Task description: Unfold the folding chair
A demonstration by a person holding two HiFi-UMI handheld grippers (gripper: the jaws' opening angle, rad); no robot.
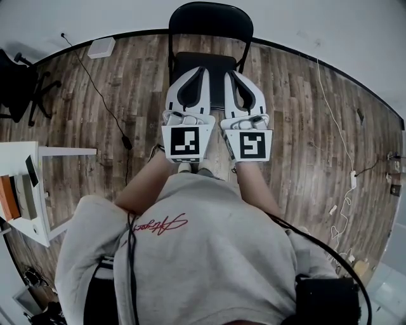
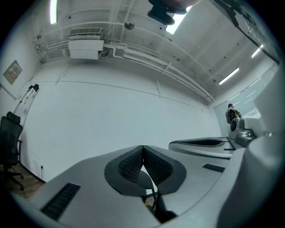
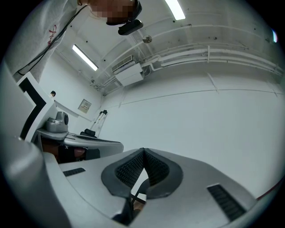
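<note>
A black folding chair stands on the wood floor right in front of me. Its backrest is toward the wall and its seat lies flat below my grippers. My left gripper and right gripper hover side by side over the seat and point at the wall. The left gripper view shows its ribbed pads pressed together with nothing between them. It is the same in the right gripper view, where the pads meet on nothing. Neither gripper touches the chair.
A white desk with books stands at the left, and a black office chair stands at the far left. Cables run over the floor on the left, and more cables lie on the right. A white box lies by the wall.
</note>
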